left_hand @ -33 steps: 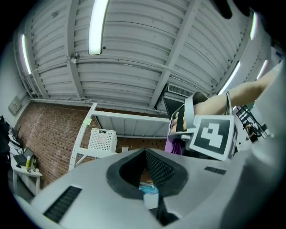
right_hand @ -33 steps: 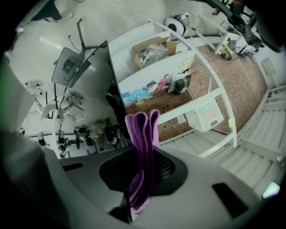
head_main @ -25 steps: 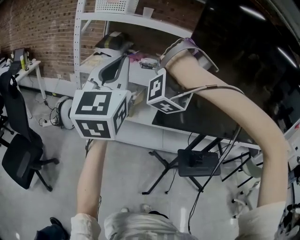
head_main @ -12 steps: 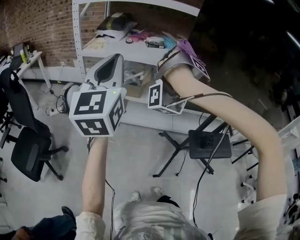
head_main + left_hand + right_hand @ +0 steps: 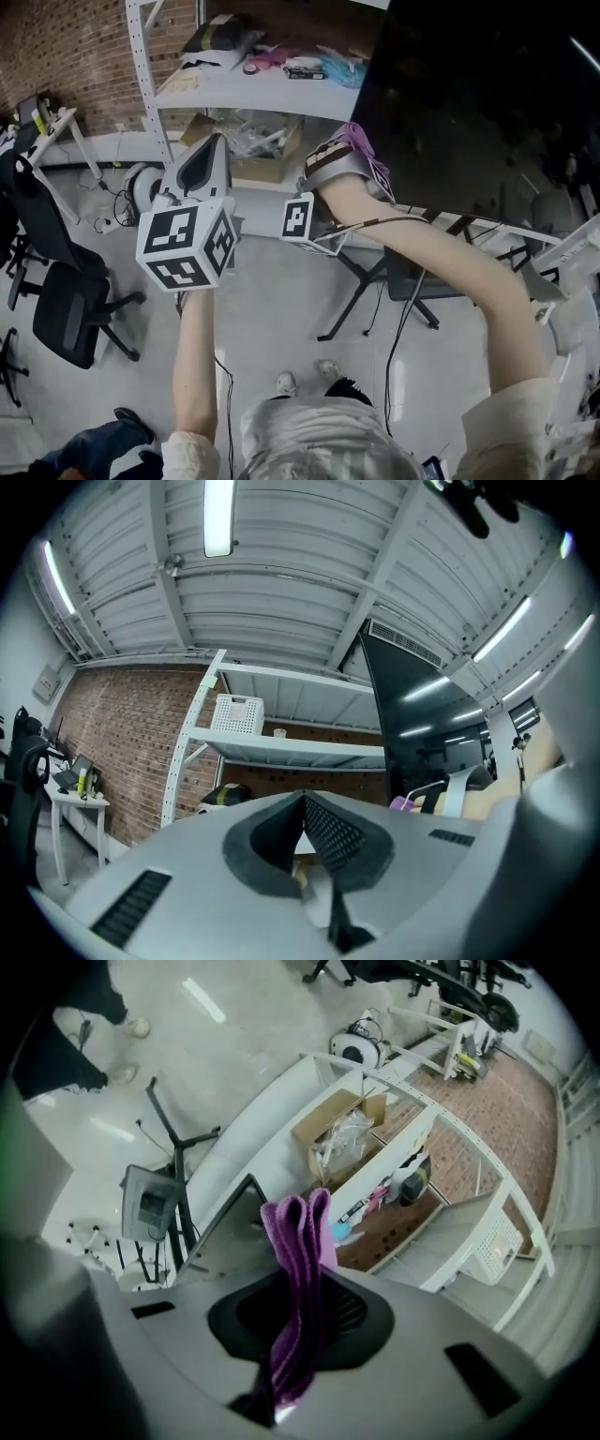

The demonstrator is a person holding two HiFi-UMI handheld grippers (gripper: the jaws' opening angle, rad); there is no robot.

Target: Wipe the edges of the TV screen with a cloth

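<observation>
Right gripper view: right gripper clamped on the folded purple cloth, its tip aimed at the TV screen lower-left edge for wiping; contact unclear, possibly touching. Left gripper closed, empty, held aside so the edge is unobstructed.

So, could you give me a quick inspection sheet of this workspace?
Surface: TV screen, dark, reflecting lights.
Job's things: purple cloth, near the screen's lower left corner; contact unclear.
Clutter: cardboard box and small items on white shelves.
Grippers: right gripper shut on cloth; left gripper shut, empty.
Cables: a cable along the right forearm; more on the floor.
Surroundings: brick wall, office chair.
</observation>
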